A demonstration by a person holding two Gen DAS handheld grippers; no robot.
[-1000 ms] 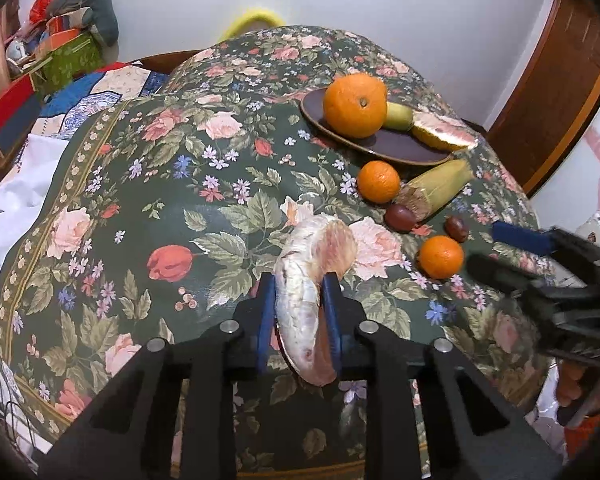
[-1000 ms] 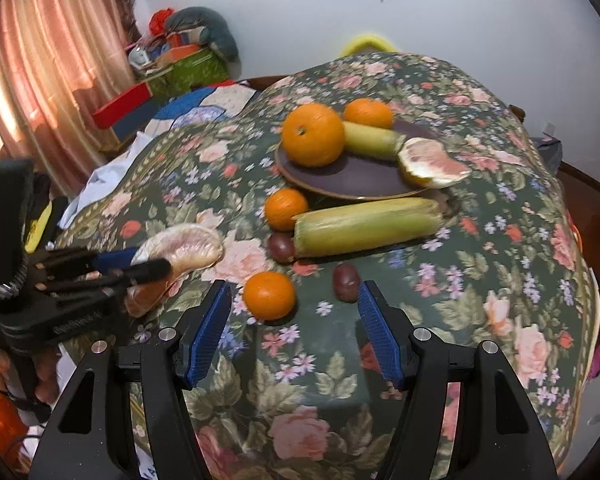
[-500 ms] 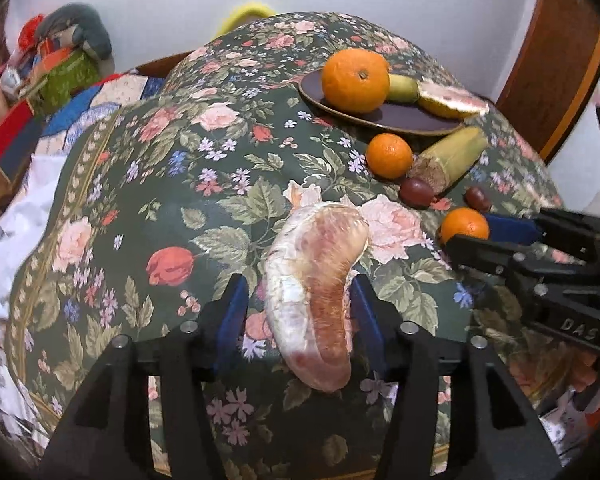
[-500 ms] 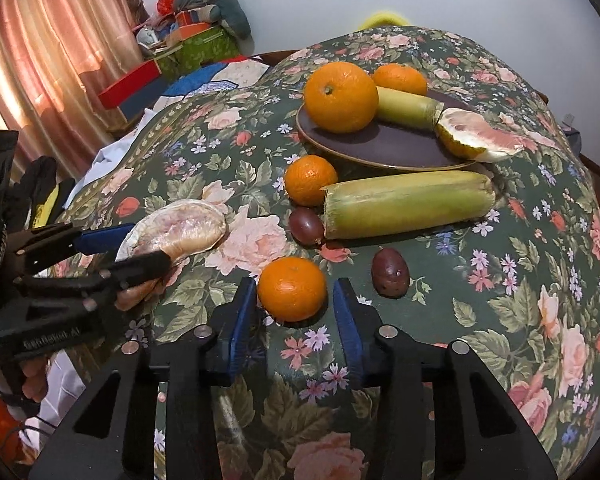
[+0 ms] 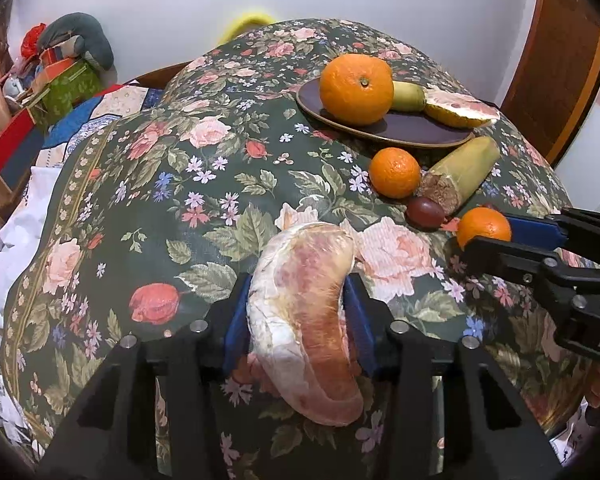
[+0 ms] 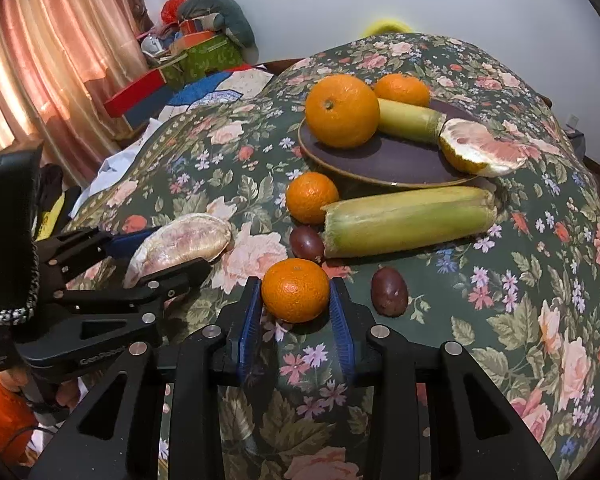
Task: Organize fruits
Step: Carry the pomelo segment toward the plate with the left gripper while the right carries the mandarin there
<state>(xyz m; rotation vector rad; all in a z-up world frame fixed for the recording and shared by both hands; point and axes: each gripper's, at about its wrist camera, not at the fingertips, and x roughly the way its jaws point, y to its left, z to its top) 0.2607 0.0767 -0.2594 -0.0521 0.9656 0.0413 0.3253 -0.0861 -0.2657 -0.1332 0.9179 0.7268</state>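
Note:
My left gripper (image 5: 298, 312) is shut on a peeled pomelo wedge (image 5: 304, 320), just above the floral tablecloth; the wedge also shows in the right wrist view (image 6: 184, 244). My right gripper (image 6: 296, 308) is shut on a small mandarin (image 6: 295, 295), which also shows in the left wrist view (image 5: 484, 230). A dark plate (image 6: 380, 160) holds a big orange (image 6: 342, 110), a small mandarin (image 6: 402, 89), a short corn piece (image 6: 410, 120) and a pomelo piece (image 6: 480, 152).
In front of the plate lie a long corn cob (image 6: 408, 220), another mandarin (image 6: 311, 197) and two dark passion fruits (image 6: 307, 241) (image 6: 389, 291). Boxes and cushions (image 6: 196, 52) and a curtain (image 6: 40, 64) are at the far left.
The left jaws opened around the pomelo wedge, then closed on it again. The right gripper moved forward and closed from wide open onto the small mandarin.

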